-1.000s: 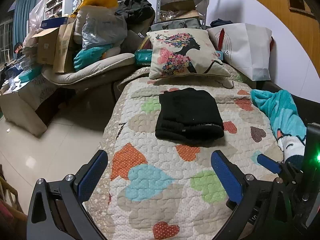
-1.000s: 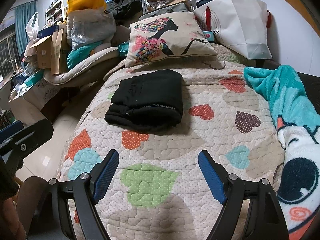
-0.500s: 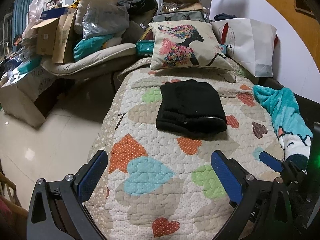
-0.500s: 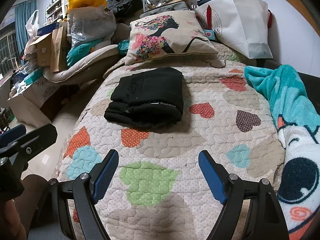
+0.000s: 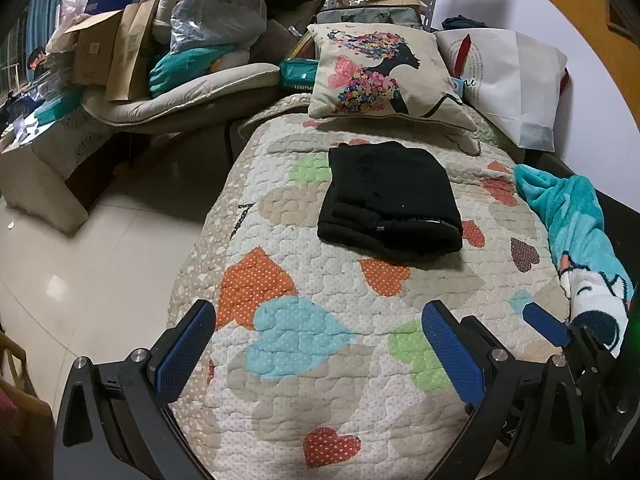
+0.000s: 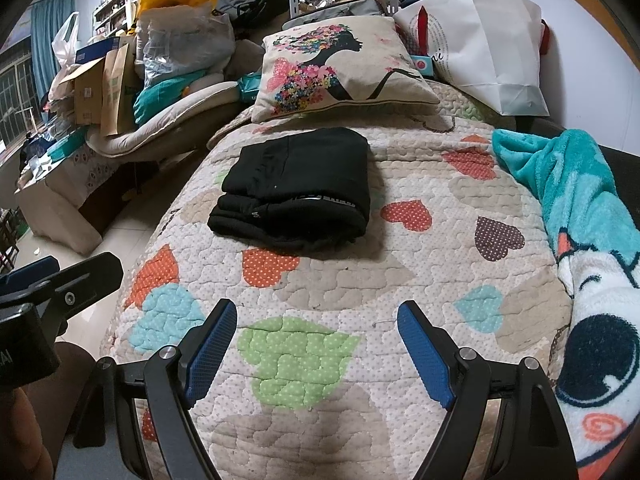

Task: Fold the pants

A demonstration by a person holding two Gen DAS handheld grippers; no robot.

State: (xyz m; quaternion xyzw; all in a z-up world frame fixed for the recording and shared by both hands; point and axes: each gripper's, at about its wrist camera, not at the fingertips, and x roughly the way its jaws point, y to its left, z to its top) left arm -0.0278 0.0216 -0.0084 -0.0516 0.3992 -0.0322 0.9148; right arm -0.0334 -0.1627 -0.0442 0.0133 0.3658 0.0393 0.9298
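Already the black knit pants (image 5: 390, 196) are lying as a compact folded bundle on the cream quilted bedspread with coloured heart patches (image 5: 320, 380), just in front of the beige cushion printed with a flower-haired woman's profile (image 5: 380, 72), which is leaning at the head of the bed. Judging from that tidy rectangle, the folding itself is looking finished or very nearly so.

Well short of the cushion, over the near part of the bedspread, the left gripper (image 5: 316, 346) is hovering with its blue-padded fingers spread wide and nothing between them. The right gripper (image 6: 316, 344) is doing the same beside it, jaws apart and empty, well clear of the pants.

Beyond the cushion's right side a white paper shopping bag (image 6: 488, 40) is standing against the wall, and a teal fleece blanket with a cartoon face (image 6: 580, 220) is bunching along the bedspread's right edge.

From here, the risk is undoing the fold: the thick layers nearest the grippers are sitting loosely, so a pinch that is catching only the top layer would be peeling the bundle open, and a sideways nudge could be sliding it toward the bedspread's left edge and the tiled floor.
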